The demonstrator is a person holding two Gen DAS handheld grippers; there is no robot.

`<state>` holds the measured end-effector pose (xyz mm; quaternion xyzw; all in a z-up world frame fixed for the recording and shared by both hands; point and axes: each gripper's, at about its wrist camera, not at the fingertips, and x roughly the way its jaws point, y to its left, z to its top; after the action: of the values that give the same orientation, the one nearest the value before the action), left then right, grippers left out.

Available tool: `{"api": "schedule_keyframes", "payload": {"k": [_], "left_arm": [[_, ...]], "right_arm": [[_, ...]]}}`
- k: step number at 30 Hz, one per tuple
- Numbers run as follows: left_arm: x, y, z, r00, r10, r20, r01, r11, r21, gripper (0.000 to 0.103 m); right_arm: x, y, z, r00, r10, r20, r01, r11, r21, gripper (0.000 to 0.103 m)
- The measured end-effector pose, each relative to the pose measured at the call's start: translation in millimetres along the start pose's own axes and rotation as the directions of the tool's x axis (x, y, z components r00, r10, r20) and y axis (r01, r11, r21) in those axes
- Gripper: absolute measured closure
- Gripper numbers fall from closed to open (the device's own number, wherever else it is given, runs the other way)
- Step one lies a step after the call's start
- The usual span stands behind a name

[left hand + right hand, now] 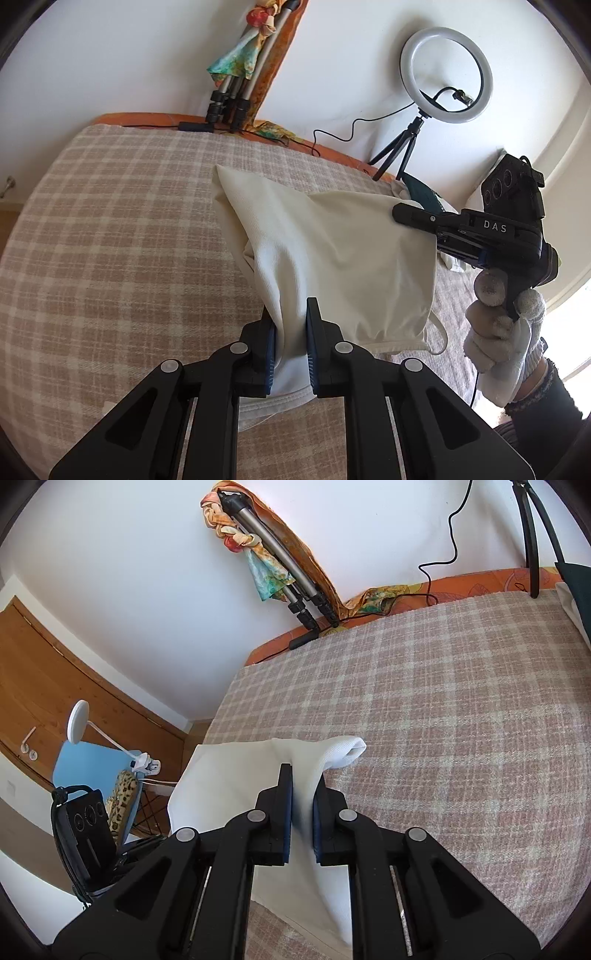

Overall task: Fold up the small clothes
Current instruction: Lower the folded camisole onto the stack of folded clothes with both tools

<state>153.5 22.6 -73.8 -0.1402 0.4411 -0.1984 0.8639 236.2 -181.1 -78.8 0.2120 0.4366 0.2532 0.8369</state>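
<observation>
A small cream-white garment [332, 251] is held up over the checked bedcover [110, 240] between both grippers. My left gripper [291, 314] is shut on its near edge, with cloth bunched between the blue pads. My right gripper [400, 213] shows in the left wrist view, held by a gloved hand, pinching the garment's far right corner. In the right wrist view my right gripper [303, 782] is shut on a fold of the garment [229, 775], which drapes down to the left and under the fingers.
A ring light [447, 74] on a small tripod stands at the bed's far edge with a cable. A folded tripod [280, 572] with colourful cloth leans on the wall. A dark green item [421, 192] lies behind the garment. A blue chair [92, 760] and a wooden door are left of the bed.
</observation>
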Motion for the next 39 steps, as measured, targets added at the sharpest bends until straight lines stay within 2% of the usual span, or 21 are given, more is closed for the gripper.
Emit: {"api": "schedule_keyframes", "payload": {"k": [8, 15, 20, 32, 39], "left_arm": [[16.1, -61.5, 5.0, 0.997, -0.073, -0.017, 0.074, 0.992, 0.102, 0.091], [35.0, -125.3, 15.2, 0.993, -0.117, -0.018, 0.118, 0.969, 0.218, 0.091], [54.7, -163.2, 26.4, 0.987, -0.156, -0.026, 0.158, 0.955, 0.250, 0.091], [124.1, -257.7, 63.9, 0.975, -0.218, -0.051, 0.223, 0.917, 0.330, 0.091], [167.7, -300.7, 87.6, 0.977, -0.213, -0.031, 0.208, 0.898, 0.387, 0.091]], "right_arm": [[-66.8, -19.4, -4.1, 0.995, -0.067, 0.070, 0.067, 0.998, 0.006, 0.093], [-120.6, -48.0, 1.8, 0.986, -0.116, 0.123, 0.112, 0.993, 0.039, 0.093], [-160.4, -70.9, 13.9, 0.977, -0.139, 0.161, 0.132, 0.990, 0.057, 0.093], [-248.6, -155.7, 52.6, 0.933, -0.250, 0.260, 0.231, 0.968, 0.100, 0.093], [-279.9, -208.0, 85.5, 0.905, -0.290, 0.312, 0.260, 0.956, 0.134, 0.093]]}}
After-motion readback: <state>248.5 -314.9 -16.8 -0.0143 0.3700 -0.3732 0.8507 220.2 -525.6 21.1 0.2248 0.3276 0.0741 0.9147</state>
